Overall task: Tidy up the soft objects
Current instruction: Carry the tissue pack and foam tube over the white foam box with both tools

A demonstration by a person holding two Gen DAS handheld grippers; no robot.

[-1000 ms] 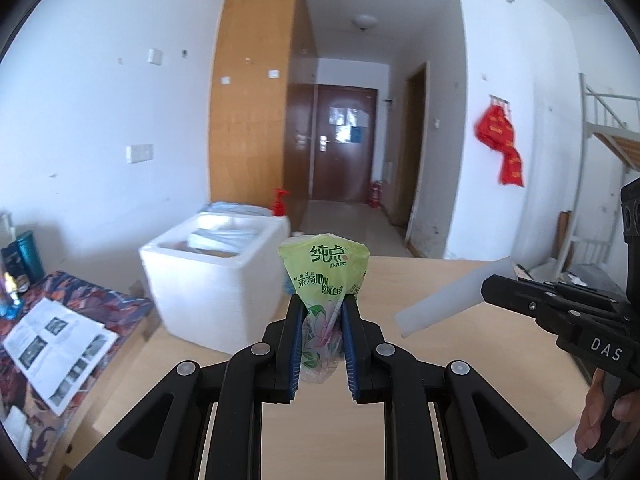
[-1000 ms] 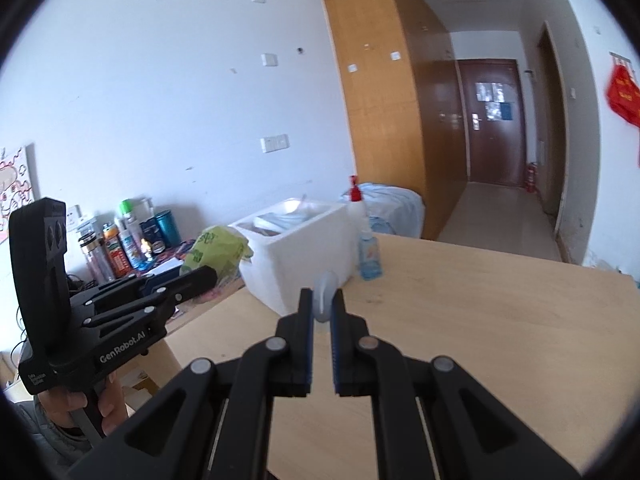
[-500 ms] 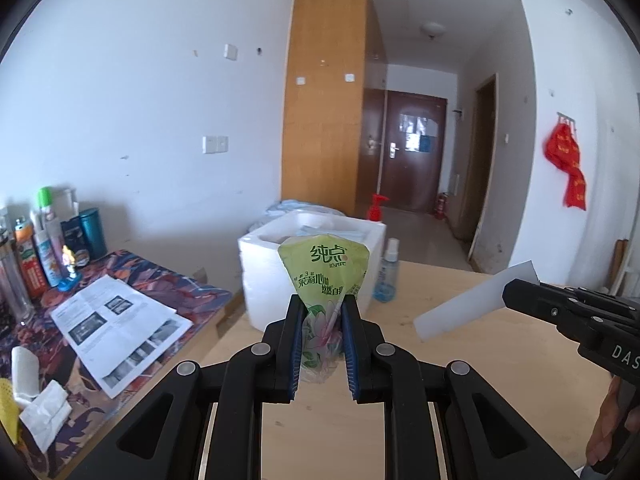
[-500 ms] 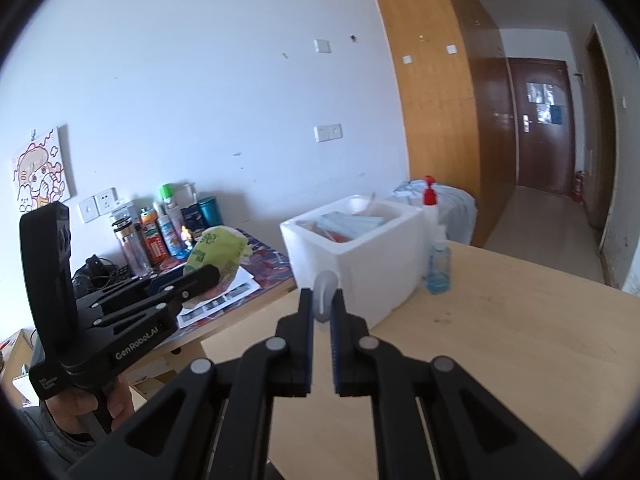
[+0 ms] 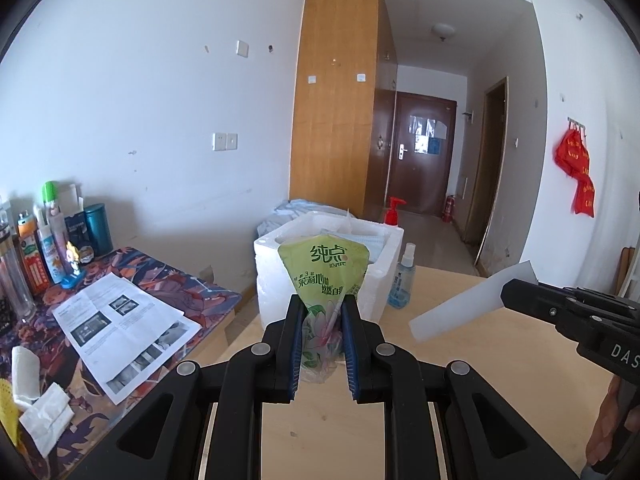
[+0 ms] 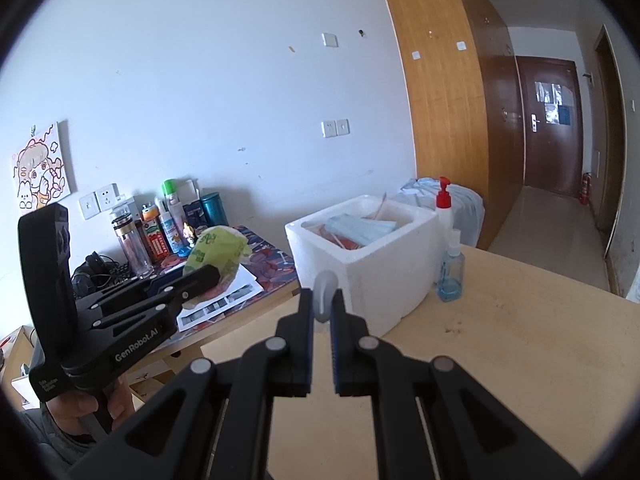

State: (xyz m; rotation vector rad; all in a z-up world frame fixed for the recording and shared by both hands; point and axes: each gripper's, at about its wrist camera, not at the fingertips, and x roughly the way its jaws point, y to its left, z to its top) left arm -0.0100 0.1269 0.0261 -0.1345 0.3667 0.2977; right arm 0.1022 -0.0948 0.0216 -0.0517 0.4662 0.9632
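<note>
My left gripper is shut on a green tissue pack and holds it in the air before the white foam box. In the right wrist view the left gripper and the green tissue pack hang left of the foam box. My right gripper is shut on a thin white flat piece, seen edge-on. In the left wrist view the right gripper holds this white piece out to the right, above the wooden table.
The foam box holds blue face masks. A blue spray bottle and a red-pump bottle stand beside it. At left, a low table with a patterned cloth carries papers, several bottles and tissues.
Both grippers have swung left with their loads. The foam box now sits directly behind the tissue pack and the cluttered side table has come into view.
</note>
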